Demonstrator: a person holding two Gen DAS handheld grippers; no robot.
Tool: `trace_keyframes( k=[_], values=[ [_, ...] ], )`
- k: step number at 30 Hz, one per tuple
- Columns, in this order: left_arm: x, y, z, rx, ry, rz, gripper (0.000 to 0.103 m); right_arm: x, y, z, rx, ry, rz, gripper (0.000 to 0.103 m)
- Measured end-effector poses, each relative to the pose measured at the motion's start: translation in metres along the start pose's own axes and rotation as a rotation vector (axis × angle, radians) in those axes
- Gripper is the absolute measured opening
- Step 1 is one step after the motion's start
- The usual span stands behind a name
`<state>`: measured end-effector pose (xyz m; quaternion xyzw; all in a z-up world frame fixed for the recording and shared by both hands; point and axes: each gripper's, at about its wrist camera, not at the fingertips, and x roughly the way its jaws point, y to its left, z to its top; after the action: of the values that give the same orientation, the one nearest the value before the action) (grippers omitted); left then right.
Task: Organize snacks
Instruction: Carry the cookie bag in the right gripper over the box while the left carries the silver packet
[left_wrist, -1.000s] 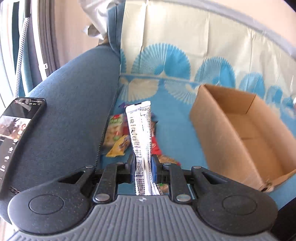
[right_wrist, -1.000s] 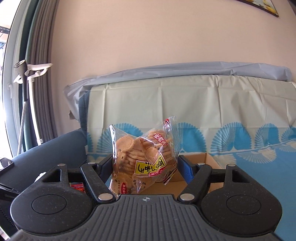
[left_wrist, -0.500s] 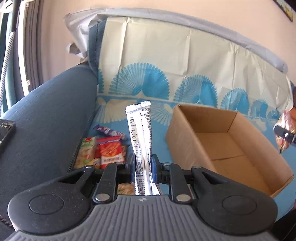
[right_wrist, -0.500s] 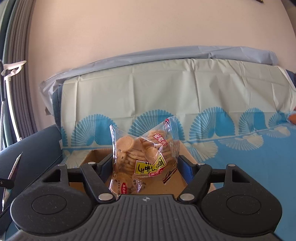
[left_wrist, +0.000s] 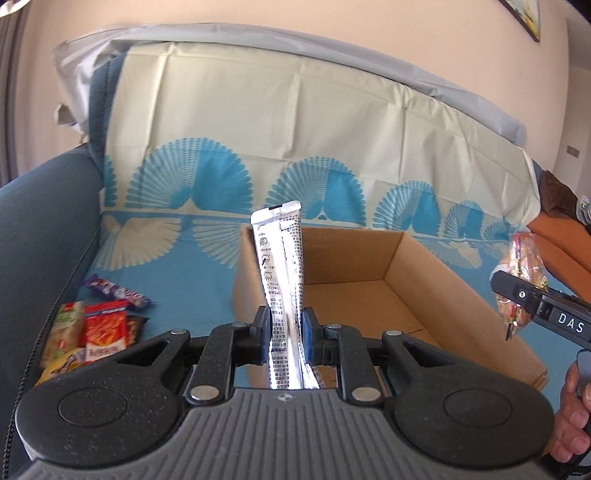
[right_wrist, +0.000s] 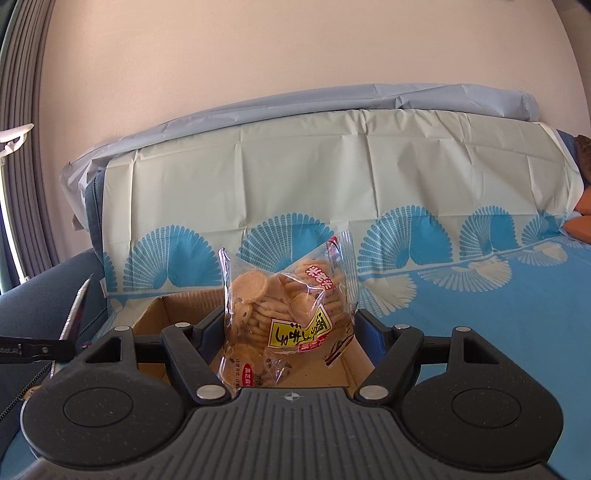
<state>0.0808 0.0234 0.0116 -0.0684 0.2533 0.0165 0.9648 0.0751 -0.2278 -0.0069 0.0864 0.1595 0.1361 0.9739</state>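
Observation:
My left gripper (left_wrist: 283, 338) is shut on a tall silver snack stick pack (left_wrist: 281, 266), held upright in front of the near left wall of the open cardboard box (left_wrist: 413, 254). My right gripper (right_wrist: 290, 332) is shut on a clear bag of round crackers (right_wrist: 288, 314), held over the box's near edge (right_wrist: 184, 299). The right gripper with its bag also shows at the right edge of the left wrist view (left_wrist: 521, 280). The left gripper and its pack show edge-on at the left of the right wrist view (right_wrist: 74, 314).
Several loose snack packets (left_wrist: 99, 325) and a purple wrapper (left_wrist: 114, 290) lie on the blue sofa cover beside the dark blue armrest (left_wrist: 37, 229). The patterned cover drapes the sofa back (right_wrist: 332, 184). An orange cushion (right_wrist: 580, 225) lies far right.
Both grippers have swung to the right towards the box, each still holding its snack. The phone on the armrest has left the left wrist view. The box now fills more of both views.

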Motion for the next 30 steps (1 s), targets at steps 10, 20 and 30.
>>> trace_keyframes(
  k=[10, 20, 30],
  values=[
    [0.021, -0.036, 0.003, 0.061, -0.031, -0.077, 0.019, 0.004, 0.007, 0.000, -0.038, 0.017, -0.027, 0.075],
    [0.027, -0.035, 0.007, 0.035, -0.032, -0.111, 0.019, 0.008, 0.018, -0.002, -0.072, 0.029, -0.045, 0.076],
    [0.025, -0.029, 0.008, 0.022, -0.019, -0.124, 0.019, 0.009, 0.023, -0.004, -0.100, 0.029, -0.028, 0.077]
  ],
)
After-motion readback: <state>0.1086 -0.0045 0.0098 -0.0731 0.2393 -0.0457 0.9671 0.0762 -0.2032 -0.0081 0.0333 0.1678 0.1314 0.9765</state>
